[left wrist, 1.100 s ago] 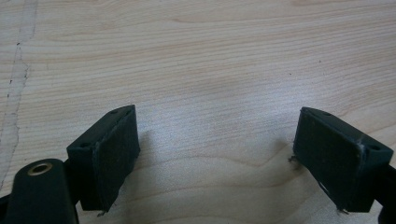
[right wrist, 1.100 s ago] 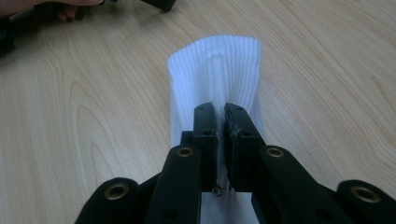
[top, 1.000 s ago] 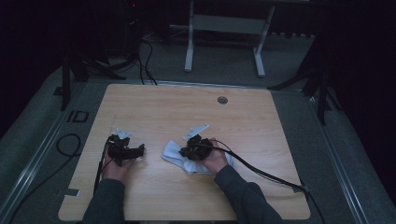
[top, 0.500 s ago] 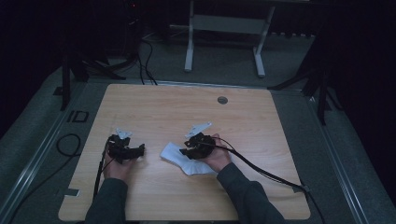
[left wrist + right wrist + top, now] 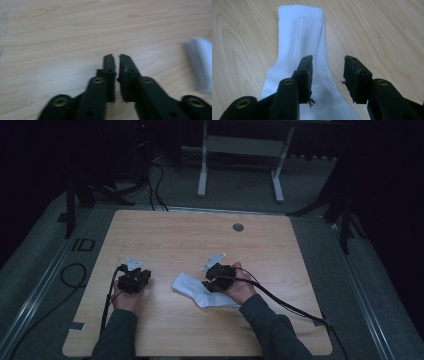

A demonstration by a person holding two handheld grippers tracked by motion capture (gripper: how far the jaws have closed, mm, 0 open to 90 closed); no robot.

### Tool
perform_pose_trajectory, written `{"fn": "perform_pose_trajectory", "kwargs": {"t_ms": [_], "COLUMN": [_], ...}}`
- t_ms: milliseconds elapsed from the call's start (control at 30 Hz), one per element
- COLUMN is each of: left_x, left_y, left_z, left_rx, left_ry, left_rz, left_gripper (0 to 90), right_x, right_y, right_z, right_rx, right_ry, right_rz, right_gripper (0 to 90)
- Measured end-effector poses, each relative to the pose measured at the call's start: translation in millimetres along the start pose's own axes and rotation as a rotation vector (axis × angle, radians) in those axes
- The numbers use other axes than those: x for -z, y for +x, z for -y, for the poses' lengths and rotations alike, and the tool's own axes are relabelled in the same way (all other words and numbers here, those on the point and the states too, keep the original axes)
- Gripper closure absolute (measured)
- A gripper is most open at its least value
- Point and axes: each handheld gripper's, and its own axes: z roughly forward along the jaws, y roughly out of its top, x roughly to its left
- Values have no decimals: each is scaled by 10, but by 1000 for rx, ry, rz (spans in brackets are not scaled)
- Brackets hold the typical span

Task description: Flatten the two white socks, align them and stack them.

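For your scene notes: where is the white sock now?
In the high view the sock lies flat on the table, near its front edge, under the right claw.

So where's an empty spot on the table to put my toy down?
The whole far half of the table, up to the little round hole, is bare. So is the near right corner. It's crowded near the front, around the white sock and both hands.

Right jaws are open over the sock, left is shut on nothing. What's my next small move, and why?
Probably lower the right gripper and close on the sock. Its jaws have just been opening and stand apart above the fabric, gripping nothing, with the sock lying flat on the table. The left gripper is shut, empty and off to the side, so it can wait.
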Motion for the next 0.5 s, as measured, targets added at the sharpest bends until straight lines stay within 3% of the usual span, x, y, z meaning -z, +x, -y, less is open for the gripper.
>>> {"fn": "perform_pose_trajectory", "kwargs": {"t_ms": [267,500], "left_x": [108,100], "left_y": [-294,-555], "left_z": [-149,-248], "left_rx": [-84,-135], "left_ry": [-18,-31], "left_rz": [126,185], "left_gripper": [898,898], "right_x": [219,342], "right_y": [-169,-265], "right_z": [160,382], "right_rx": [-59,-100], "right_ry": [-4,14], "right_rz": [15,34], "right_gripper": [582,581]}}
